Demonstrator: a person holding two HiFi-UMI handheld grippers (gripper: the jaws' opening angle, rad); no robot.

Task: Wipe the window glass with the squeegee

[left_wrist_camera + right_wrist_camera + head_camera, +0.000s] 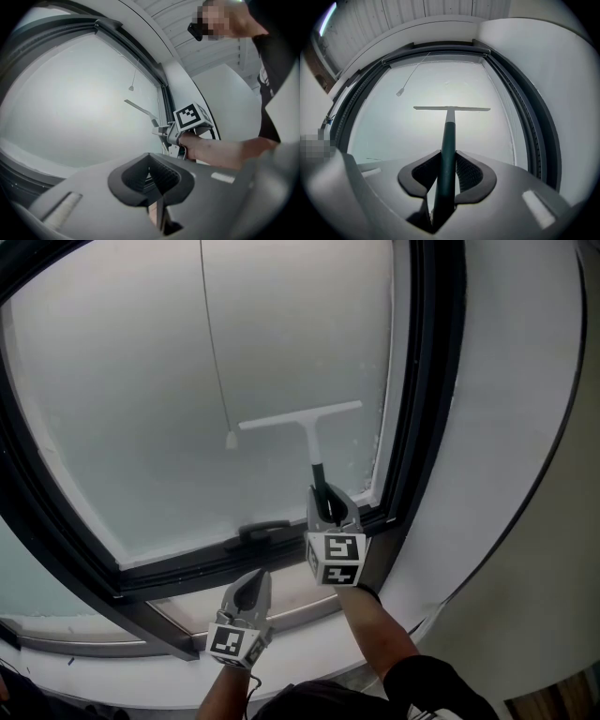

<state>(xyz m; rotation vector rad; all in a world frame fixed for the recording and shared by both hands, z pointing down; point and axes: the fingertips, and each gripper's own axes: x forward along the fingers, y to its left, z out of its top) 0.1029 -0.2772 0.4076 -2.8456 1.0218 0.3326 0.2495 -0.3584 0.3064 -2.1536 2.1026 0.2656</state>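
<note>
Head view cuts off the window glass [141,381] at the top and left, and its frosted pane hides whatever lies outside. The squeegee [309,432] stands upright, low and to the right on the pane, with its white blade level. Whether the blade touches the glass cannot be told. The lower end of its dark handle vanishes into the right hand-held gripper [325,501], whose marker cube covers the hand behind it.

The right gripper view settles the grip. That hand-held gripper [447,168] pinches the squeegee [449,123] by the dark green handle, with both pads against it.

The left hand-held gripper [251,589] hangs lower, below the dark window frame [427,381] near the sill. Its own view shows this hand-held gripper [157,180] pressed together with nothing between the pads.

Only the head view shows the latch handle [262,529] on the bottom rail. A thin cord [214,343] with a small weight hangs just left of the blade. The left gripper view alone shows the person's sleeve and forearm, reaching across at the right.
</note>
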